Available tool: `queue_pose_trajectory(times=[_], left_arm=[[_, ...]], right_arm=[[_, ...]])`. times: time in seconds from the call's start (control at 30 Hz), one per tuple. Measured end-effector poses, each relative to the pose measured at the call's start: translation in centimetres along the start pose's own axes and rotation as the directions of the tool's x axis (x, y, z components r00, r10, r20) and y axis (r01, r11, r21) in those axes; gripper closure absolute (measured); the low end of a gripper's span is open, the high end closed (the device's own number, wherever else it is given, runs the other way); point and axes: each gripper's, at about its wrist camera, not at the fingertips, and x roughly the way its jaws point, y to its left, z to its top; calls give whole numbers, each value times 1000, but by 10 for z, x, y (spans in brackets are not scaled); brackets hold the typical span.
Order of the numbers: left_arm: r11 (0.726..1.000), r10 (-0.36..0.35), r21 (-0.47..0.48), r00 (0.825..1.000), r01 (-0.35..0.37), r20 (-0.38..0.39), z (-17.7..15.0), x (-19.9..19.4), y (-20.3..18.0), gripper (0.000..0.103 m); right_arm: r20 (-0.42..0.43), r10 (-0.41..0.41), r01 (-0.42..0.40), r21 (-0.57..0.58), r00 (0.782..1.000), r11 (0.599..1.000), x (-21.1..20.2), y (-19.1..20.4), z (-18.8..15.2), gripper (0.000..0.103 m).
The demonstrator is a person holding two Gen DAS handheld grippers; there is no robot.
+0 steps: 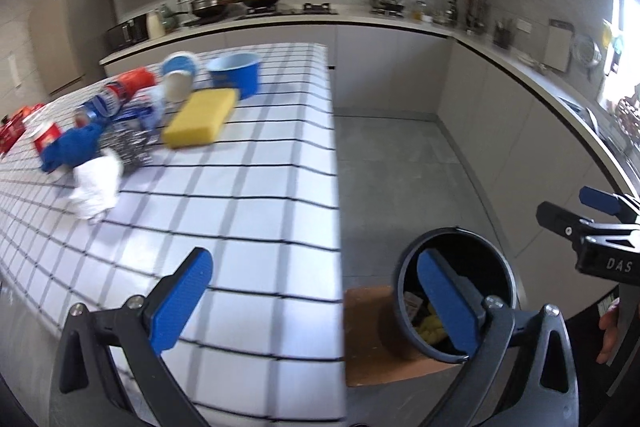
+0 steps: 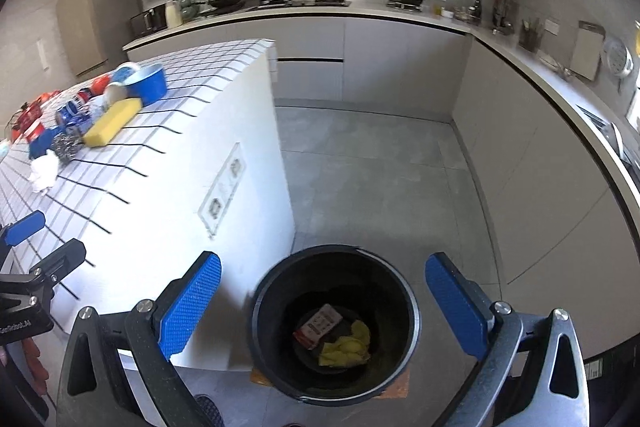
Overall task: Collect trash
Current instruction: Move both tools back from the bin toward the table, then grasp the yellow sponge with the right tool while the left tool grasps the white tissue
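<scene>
We hold our left gripper [image 1: 320,299] at the bottom of its frame, jaws spread wide and empty. Our right gripper [image 2: 324,307] sits likewise, jaws apart, nothing between them. A hand [image 1: 610,331] shows at lower right.

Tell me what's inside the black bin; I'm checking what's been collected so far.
In the black bin: a red-and-white wrapper and a crumpled yellow piece on the bottom. Anything beneath them is hidden.
</scene>
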Motion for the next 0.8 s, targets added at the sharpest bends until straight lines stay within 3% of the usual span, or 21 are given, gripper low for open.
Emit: queue_pose_trajectory(times=[0.23, 0.53, 0.8], left_arm=[[994, 60, -90, 998, -60, 0, -5, -7, 66, 0], [981, 138, -139, 990, -132, 31, 3, 0, 142, 0], [981, 102, -165, 995, -99, 10, 19, 36, 183, 18]], right_arm=[[8, 49, -49, -33, 999, 998, -3, 48, 10, 0], [21, 103, -102, -43, 994, 994, 1, 112, 27, 0], [30, 153, -150, -71, 988, 986, 27, 175, 64, 0]])
